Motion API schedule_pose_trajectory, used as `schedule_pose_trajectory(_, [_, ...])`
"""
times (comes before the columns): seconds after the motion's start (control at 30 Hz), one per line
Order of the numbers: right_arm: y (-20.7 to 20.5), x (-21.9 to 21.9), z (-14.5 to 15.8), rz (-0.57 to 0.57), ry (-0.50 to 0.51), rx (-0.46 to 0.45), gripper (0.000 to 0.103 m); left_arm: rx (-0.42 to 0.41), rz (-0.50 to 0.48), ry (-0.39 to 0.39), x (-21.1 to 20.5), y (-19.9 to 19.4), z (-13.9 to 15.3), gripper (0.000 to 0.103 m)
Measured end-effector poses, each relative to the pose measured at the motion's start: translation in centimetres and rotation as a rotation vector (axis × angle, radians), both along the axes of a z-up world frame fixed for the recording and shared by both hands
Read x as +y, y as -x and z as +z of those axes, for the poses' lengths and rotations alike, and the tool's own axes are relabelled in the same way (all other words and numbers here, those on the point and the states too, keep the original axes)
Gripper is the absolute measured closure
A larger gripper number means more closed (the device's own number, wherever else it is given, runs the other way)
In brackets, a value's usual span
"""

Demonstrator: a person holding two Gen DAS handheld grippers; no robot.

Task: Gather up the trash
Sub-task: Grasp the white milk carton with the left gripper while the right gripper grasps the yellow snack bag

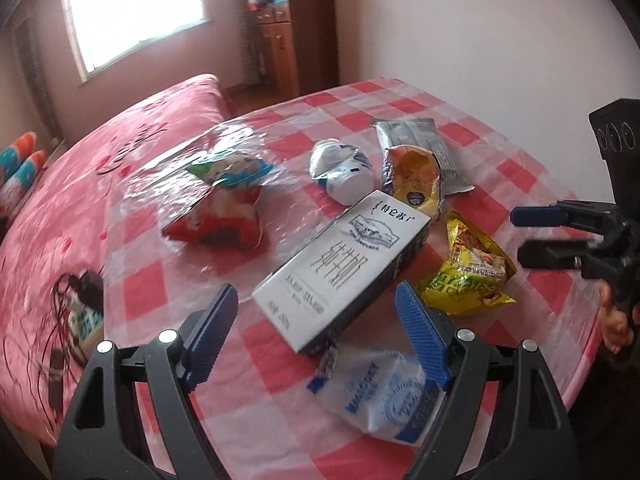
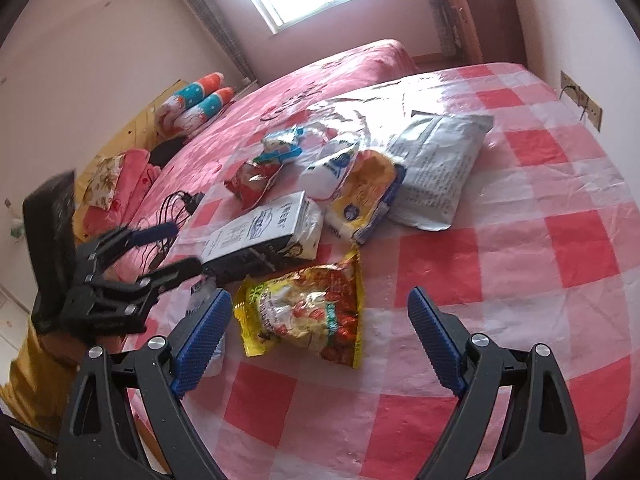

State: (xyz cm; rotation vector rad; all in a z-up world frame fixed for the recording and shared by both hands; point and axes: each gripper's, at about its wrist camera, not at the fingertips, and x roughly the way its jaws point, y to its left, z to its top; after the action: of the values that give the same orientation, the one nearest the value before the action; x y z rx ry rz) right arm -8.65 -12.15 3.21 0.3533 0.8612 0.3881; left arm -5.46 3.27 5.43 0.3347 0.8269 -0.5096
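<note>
Trash lies on a red-and-white checked table (image 1: 152,292) (image 2: 520,280). A white milk carton (image 1: 344,264) (image 2: 256,236) lies flat just ahead of my open, empty left gripper (image 1: 318,304) (image 2: 182,246). A white-and-blue pouch (image 1: 384,392) lies between its fingers, nearer the camera. A yellow snack bag (image 1: 472,272) (image 2: 308,312) lies ahead of my open, empty right gripper (image 2: 320,312) (image 1: 516,236). Farther back lie a red snack bag (image 1: 220,216) (image 2: 252,180), a white bottle (image 1: 344,172) (image 2: 324,172), an orange bag (image 1: 416,176) (image 2: 368,192) and a silver packet (image 1: 416,136) (image 2: 436,168).
A bed with a pink cover (image 1: 52,216) (image 2: 320,76) adjoins the table's left side, with cables (image 1: 60,312) (image 2: 176,208) and pillows (image 2: 196,104) on it. A wooden cabinet (image 1: 296,36) stands by the far wall. The table's edge is near at right (image 1: 592,332).
</note>
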Motion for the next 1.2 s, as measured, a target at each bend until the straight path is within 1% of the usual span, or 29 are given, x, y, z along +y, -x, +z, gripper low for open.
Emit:
schedule_pose_trajectory(0.2, [-0.5,0.8,-0.6,0.035,0.004,0.012,0.014,0.039,-0.089,0.012,-1.4,-2.1,-0.3,0.021])
schedule_pose_trajectory(0.33, [-0.8,1.2,-1.1,0.055,0.012,0.025,0.014,0.108,-0.158,0.027,-2.2,-3.3,-1.1,0.021])
schedule_pose_trajectory(0.43, [-0.8,1.5,-1.4,0.064,0.024,0.025,0.014,0.152,-0.179,0.019,-2.7,-4.2,-2.1,0.021])
schedule_pose_trajectory(0.6, [-1.0,2.2,-1.8,0.080,0.062,0.017,0.014,0.178,-0.193,0.023,-3.0,-5.3,-2.9,0.021])
schedule_pose_trajectory(0.8, [-1.5,2.8,-2.0,0.084,0.076,0.013,0.014,0.199,-0.198,0.037,-3.3,-6.4,-3.7,0.021])
schedule_pose_trajectory(0.97, [-1.9,3.4,-2.1,0.084,0.101,0.001,0.014,0.187,-0.180,0.044,-3.4,-6.5,-4.1,0.021])
schedule_pose_trajectory(1.1, [-2.0,3.9,-2.1,0.083,0.134,-0.007,0.014,0.168,-0.159,0.055,-3.2,-6.4,-4.1,0.025])
schedule_pose_trajectory(1.13, [-2.1,4.0,-2.1,0.081,0.138,-0.008,0.015,0.164,-0.153,0.056,-3.1,-6.3,-4.1,0.026])
schedule_pose_trajectory(1.2, [-2.2,3.8,-2.1,0.068,0.137,-0.008,0.021,0.158,-0.145,0.057,-3.0,-6.2,-4.1,0.027])
